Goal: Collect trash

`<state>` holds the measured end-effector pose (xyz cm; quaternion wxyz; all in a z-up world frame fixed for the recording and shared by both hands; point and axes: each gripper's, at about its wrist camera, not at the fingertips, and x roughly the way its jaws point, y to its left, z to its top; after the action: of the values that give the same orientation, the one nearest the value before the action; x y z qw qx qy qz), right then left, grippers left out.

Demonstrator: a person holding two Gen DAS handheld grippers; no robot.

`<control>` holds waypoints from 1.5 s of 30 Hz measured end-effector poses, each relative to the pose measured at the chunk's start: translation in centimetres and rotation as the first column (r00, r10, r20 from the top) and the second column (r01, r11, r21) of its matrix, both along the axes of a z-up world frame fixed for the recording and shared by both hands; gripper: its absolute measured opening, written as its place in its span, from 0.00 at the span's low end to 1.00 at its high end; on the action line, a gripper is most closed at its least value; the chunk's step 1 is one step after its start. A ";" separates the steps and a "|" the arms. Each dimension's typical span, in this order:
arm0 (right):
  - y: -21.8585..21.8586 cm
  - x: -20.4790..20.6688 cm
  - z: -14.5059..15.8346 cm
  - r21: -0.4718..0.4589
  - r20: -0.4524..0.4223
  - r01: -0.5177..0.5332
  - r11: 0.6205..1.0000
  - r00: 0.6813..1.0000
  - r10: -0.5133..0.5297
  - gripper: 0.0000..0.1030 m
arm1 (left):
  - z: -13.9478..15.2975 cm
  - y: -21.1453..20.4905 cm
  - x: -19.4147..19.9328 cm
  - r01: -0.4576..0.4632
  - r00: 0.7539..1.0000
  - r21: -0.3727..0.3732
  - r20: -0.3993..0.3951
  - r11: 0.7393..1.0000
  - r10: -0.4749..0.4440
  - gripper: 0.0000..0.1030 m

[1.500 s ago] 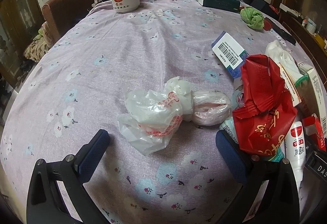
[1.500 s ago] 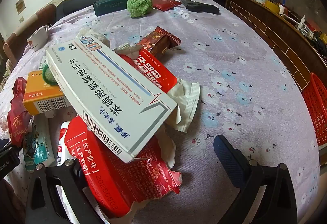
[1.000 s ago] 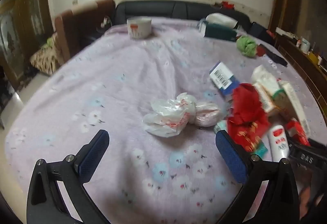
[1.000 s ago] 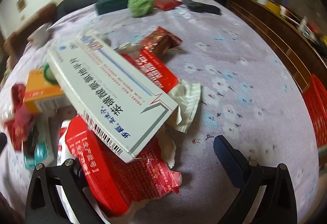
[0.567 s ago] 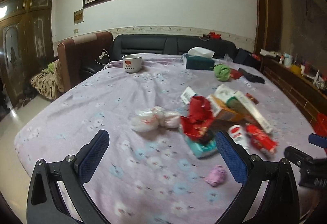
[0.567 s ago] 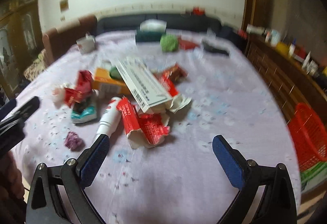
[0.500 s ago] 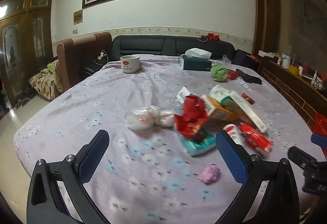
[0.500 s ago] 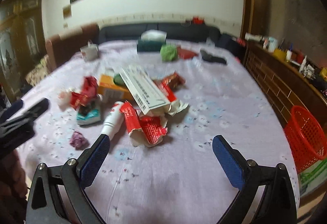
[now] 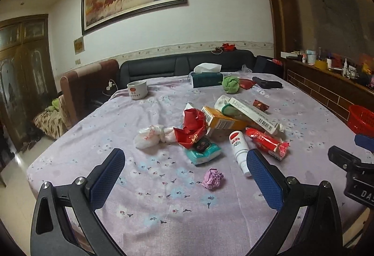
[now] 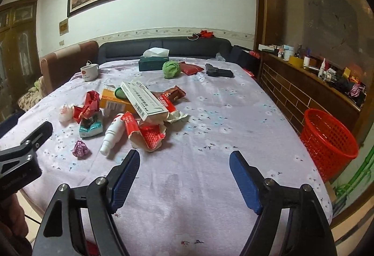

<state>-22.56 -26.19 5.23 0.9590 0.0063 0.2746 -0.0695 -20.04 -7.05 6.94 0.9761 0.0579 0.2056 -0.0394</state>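
A heap of trash lies mid-table: a knotted white plastic bag [image 9: 149,136], a crumpled red wrapper [image 9: 192,127], an orange box [image 9: 222,120], a long white box [image 10: 143,99], a white bottle [image 10: 111,134], a torn red packet [image 10: 147,134], a teal pack [image 9: 203,152] and a small pink paper ball [image 9: 212,177]. My left gripper [image 9: 184,162] hangs open over the near table edge, short of the heap. My right gripper [image 10: 184,165] is open too, above bare cloth to the heap's right. Neither holds anything. A red mesh basket [image 10: 327,139] stands on the floor to the right.
The table wears a lilac flowered cloth [image 10: 222,115]. At its far end are a white cup [image 9: 137,90], a green tissue box [image 9: 205,78], a green cloth ball [image 9: 230,84], a red pouch [image 10: 191,68] and a black object [image 10: 218,72]. A wooden sideboard [image 10: 303,83] runs along the right; sofas stand behind.
Both grippers have pulled back and up from close over the trash to the near table edge; the whole table and room now show. Both stayed open and nothing was picked up.
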 end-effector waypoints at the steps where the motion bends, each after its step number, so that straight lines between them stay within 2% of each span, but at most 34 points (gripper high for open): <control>1: 0.0 0.2 -0.1 -0.004 -0.003 0.007 1.000 1.000 -0.007 0.81 | 0.0 0.0 0.2 0.006 1.000 -0.003 -0.003 1.000 -0.006 1.00; 8: -0.7 0.8 -0.3 -0.002 -0.012 0.042 0.999 0.999 -0.042 0.81 | -0.8 -0.2 0.8 0.010 1.000 0.008 -0.024 1.000 -0.010 1.00; 14: 0.2 0.5 -0.5 -0.062 -0.011 0.035 0.997 0.999 -0.035 0.80 | -0.9 0.0 0.5 0.004 1.000 0.002 -0.027 1.000 -0.004 1.00; 24: 0.0 1.1 -0.8 -0.046 -0.036 0.036 0.998 0.999 -0.038 0.75 | -1.0 0.4 0.8 -0.021 0.999 0.001 -0.037 1.000 0.021 1.00; 31: 0.1 1.1 -0.9 -0.038 -0.047 0.033 0.999 0.998 -0.035 0.73 | -1.1 0.4 0.9 -0.012 0.999 -0.002 -0.053 1.000 0.012 1.00; 38: -0.1 1.2 -1.1 -0.030 -0.057 0.032 0.999 0.998 -0.033 0.73 | -1.6 0.6 1.5 -0.001 0.994 -0.024 -0.105 1.000 -0.002 1.00; 45: -0.1 1.2 -1.2 -0.032 -0.060 0.029 0.999 0.998 -0.031 0.73 | -1.6 0.6 1.2 0.009 0.995 -0.035 -0.095 0.999 -0.013 1.00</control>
<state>-21.32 -26.25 4.04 0.9491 -0.0067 0.3022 -0.0885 -18.86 -6.40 5.34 0.9658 0.0404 0.2509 -0.0510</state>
